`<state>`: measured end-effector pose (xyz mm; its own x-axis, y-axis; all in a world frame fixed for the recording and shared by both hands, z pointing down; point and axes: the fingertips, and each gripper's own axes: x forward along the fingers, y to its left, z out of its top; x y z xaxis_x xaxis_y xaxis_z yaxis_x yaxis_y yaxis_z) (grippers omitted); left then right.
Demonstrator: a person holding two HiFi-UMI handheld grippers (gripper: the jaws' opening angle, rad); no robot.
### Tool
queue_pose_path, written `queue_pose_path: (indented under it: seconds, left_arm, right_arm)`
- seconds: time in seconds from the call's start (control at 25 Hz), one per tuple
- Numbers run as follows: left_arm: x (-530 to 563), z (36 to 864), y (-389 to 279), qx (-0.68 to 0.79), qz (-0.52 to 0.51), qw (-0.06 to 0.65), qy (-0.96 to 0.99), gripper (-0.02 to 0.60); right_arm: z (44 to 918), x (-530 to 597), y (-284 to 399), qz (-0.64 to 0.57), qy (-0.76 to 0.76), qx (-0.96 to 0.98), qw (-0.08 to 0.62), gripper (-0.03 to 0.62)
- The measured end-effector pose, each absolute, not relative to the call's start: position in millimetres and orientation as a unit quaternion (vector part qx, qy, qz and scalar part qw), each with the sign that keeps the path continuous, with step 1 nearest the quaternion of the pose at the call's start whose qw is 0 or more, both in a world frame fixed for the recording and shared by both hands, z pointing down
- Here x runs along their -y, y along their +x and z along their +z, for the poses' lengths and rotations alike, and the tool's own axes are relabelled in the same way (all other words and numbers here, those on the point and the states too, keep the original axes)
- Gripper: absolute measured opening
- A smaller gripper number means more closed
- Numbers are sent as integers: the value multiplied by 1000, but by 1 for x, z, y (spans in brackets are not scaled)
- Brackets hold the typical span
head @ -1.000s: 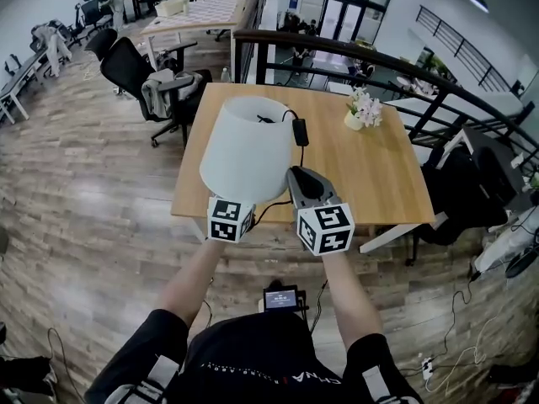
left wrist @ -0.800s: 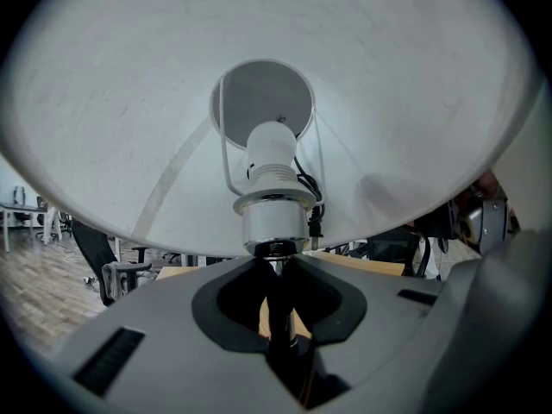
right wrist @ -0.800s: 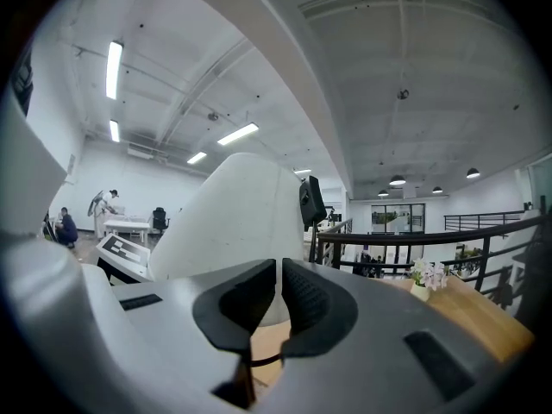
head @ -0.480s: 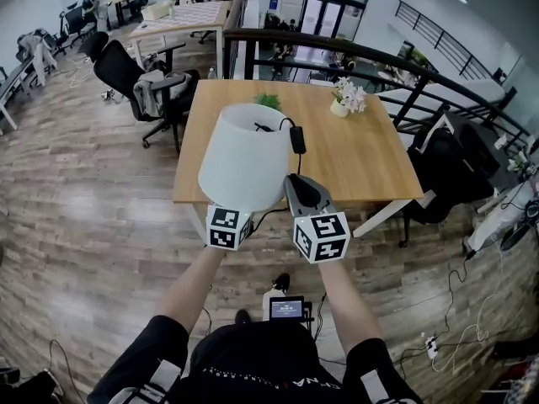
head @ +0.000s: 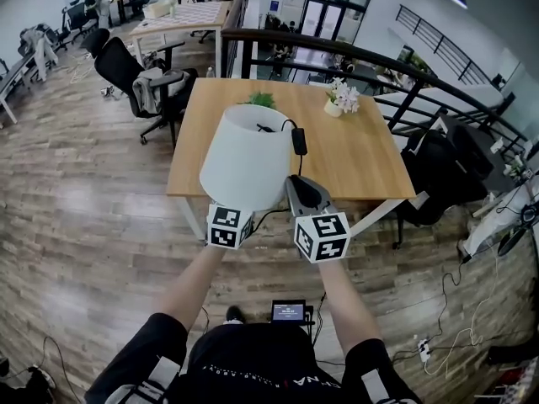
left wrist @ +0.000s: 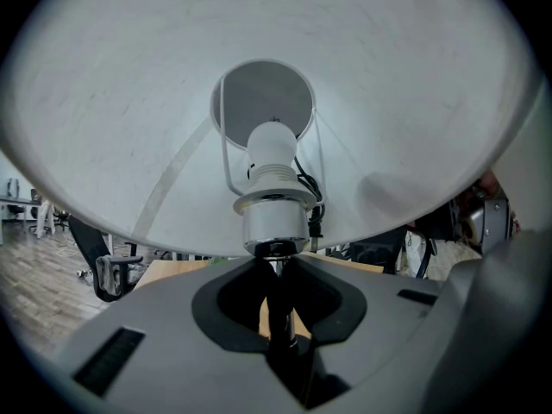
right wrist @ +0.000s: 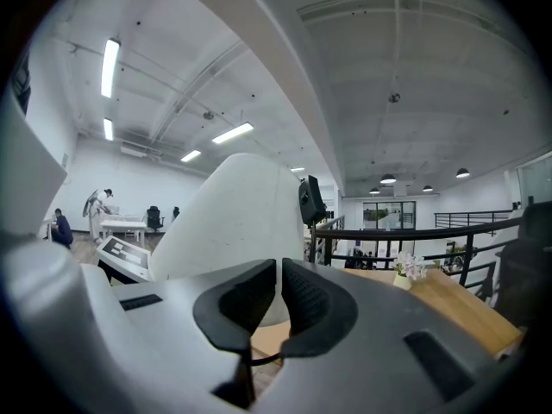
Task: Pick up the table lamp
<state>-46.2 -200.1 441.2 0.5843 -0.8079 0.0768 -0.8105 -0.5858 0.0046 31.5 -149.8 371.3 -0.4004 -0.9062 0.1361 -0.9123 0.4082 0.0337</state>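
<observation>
Since a second ago the light wooden tabletop point(head: 362, 154) has slid up and away in the head view, and a small green plant point(head: 261, 100) now peeks out behind the shade, while the white table lamp point(head: 246, 158) with its conical fabric shade sits against both tools just as it did. I have the lamp off the tabletop and in the air in front of me, its shade leaning away over the near edge. My left hand-held gripper point(left wrist: 276, 270) is clamped on the thin dark stem point(left wrist: 276, 304) just under the chrome socket collar point(left wrist: 274, 227). My right hand-held gripper point(right wrist: 279, 296) rides beside it with its jaws drawn together, and I see nothing pinched between the pads. The black cord with its inline switch point(head: 299, 139) hangs off the shade's rim and trails down between my two tools. I cannot see the lamp's base. To carry this well, I judge I should hold a steady squeeze, since a stem that thin could twist in the pads and let the wide shade swing. I should move smoothly and level, and give the cord slack so it does not snag the table's edge. The small pot of white flowers point(head: 340, 99) stands well apart and needs no care.
</observation>
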Motion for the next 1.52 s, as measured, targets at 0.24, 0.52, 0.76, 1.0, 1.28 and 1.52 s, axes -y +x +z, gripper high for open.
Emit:
queue_pose_path:
  seconds: [0.24, 0.52, 0.76, 1.0, 1.28, 1.52]
  left_arm:
    - [193, 439, -14, 460, 35, 17, 887, 71]
    - [193, 435, 10, 471, 41, 16, 881, 72]
    - [188, 430, 24, 474, 45, 13, 879, 71]
    - [187, 435, 20, 474, 46, 14, 879, 72]
    - [188, 434, 23, 477, 43, 14, 878, 72]
    - [195, 440, 25, 475, 42, 14, 879, 72]
  right_arm:
    - [369, 144, 64, 27, 536, 842, 59, 44]
    - [364, 144, 90, 26, 527, 848, 52, 44]
    - [360, 140, 104, 28, 522, 851, 50, 44]
    - [365, 139, 100, 27, 520, 852, 49, 44]
    - [363, 140, 103, 22, 517, 854, 52, 44]
    - [368, 146, 103, 21, 517, 854, 54, 44]
